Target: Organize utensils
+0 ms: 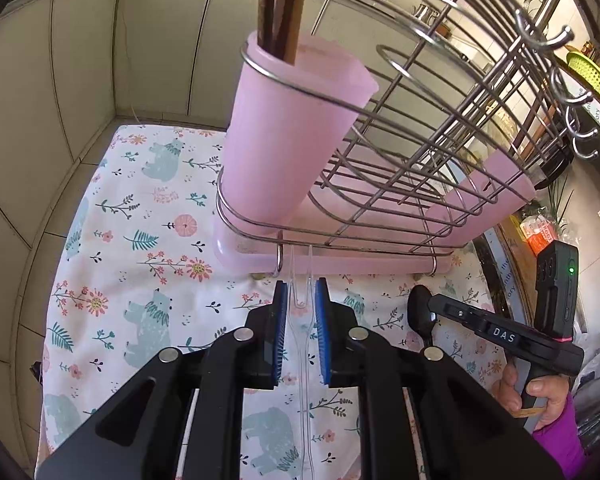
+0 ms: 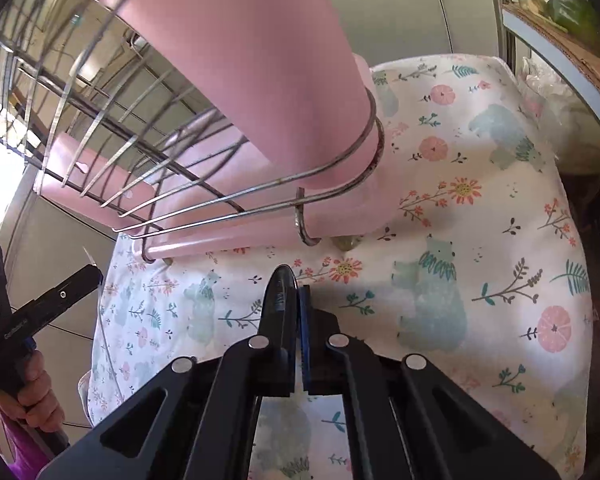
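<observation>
A clear plastic fork (image 1: 302, 320) lies on the floral cloth, tines toward the rack. My left gripper (image 1: 301, 292) is open, its blue pads on either side of the fork without touching it. My right gripper (image 2: 291, 286) is shut on a black spoon (image 2: 281, 288); the spoon's bowl (image 1: 420, 312) also shows in the left wrist view. A pink utensil cup (image 1: 288, 128) with brown chopsticks (image 1: 284, 4) hangs in the wire dish rack (image 1: 440, 128). The rack's second pink cup (image 2: 260, 60) stands just beyond my right gripper.
The rack sits on a pink drip tray (image 1: 340, 260) over a floral bear-print cloth (image 1: 140, 240). Tiled walls (image 1: 40, 120) close the left and back. A green basket (image 1: 592, 76) and clutter sit far right.
</observation>
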### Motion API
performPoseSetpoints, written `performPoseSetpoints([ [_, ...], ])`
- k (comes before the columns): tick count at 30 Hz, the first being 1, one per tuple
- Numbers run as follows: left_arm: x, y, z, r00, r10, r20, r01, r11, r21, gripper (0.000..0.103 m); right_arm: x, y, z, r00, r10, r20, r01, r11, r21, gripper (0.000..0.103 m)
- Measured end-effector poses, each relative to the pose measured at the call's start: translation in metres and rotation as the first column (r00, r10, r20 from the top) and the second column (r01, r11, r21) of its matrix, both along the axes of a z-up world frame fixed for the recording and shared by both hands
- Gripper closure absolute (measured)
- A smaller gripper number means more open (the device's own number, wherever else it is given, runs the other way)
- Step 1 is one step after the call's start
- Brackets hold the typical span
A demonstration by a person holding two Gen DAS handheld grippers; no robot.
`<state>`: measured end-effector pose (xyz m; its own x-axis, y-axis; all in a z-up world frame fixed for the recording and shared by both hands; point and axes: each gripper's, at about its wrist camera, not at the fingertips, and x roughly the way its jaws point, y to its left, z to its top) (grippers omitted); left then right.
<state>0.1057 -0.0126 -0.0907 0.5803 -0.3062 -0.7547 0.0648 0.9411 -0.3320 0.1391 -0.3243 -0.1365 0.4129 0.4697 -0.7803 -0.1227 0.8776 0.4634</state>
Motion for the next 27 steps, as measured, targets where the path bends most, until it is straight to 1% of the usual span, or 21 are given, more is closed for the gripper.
performPoseSetpoints([
  [4,-0.006,0.004,0.011,0.999,0.022,0.042,-0.022,1.000,0.003,0.090,-0.012,0.002,0.015,0.998,-0.004,0.060,0.003,1.000,0.008,0.102],
  [9,-0.015,0.012,0.026,0.992,0.062,0.111,-0.063,0.998,0.005,0.090,-0.032,0.014,0.043,0.980,-0.005,0.198,0.013,0.999,-0.037,0.102],
  [14,-0.025,0.019,0.044,0.981,0.091,0.172,-0.094,0.996,0.008,0.090,-0.051,0.020,0.076,0.939,0.001,0.343,0.028,0.996,-0.080,0.102],
  [19,-0.035,0.021,0.063,0.967,0.105,0.232,-0.112,0.994,0.017,0.090,-0.067,0.026,0.099,0.896,0.014,0.445,0.032,0.995,-0.097,0.102],
  [22,-0.040,0.023,0.073,0.959,0.110,0.262,-0.119,0.993,0.020,0.090,-0.075,0.026,0.111,0.873,0.016,0.487,0.038,0.994,-0.101,0.102],
  [27,-0.048,0.024,0.088,0.941,0.119,0.316,-0.137,0.990,0.036,0.090,-0.083,0.021,0.126,0.847,0.005,0.531,0.051,0.994,-0.092,0.102],
])
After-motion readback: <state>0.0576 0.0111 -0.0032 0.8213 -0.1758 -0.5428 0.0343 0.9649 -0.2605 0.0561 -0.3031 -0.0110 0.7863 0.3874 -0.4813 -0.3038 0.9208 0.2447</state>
